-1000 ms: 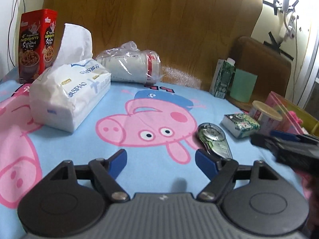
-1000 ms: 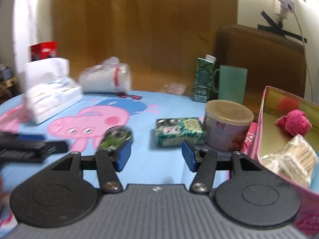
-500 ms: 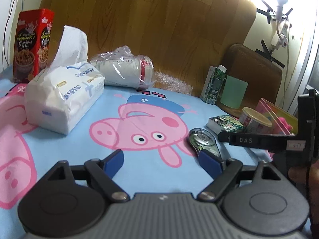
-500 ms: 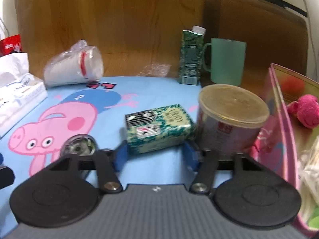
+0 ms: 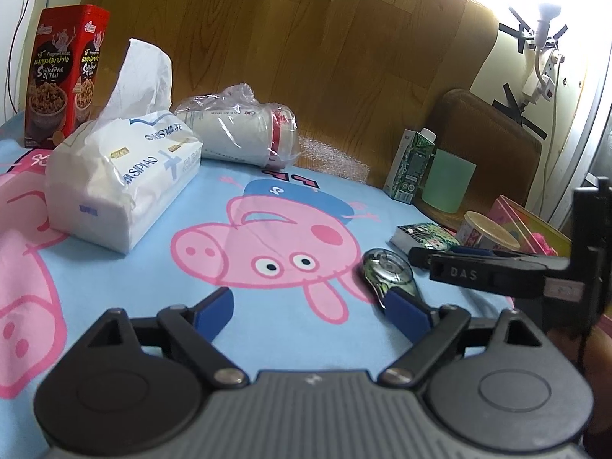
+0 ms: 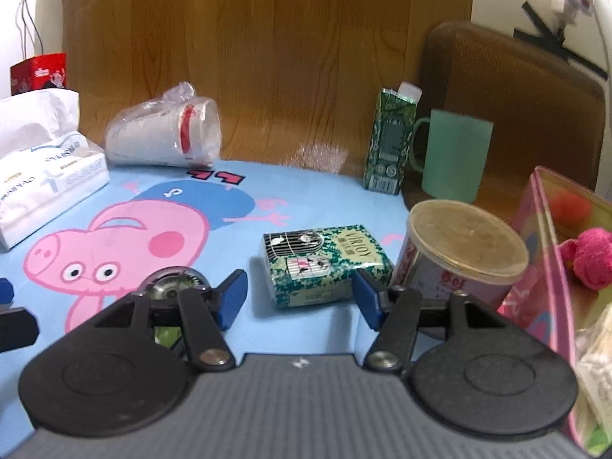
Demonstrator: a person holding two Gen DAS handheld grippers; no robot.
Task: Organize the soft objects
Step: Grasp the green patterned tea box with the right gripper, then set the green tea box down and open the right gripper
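Right gripper lines up on the small tissue pack

The right gripper points a bit down at the tissue pack on the blue cloth, beside the tub – its fingers are opening, the pack just ahead, not yet gripped. Next it likely must slide around the pack and squeeze softly. The left gripper hangs over the cloth – opening, nothing between its fingers.
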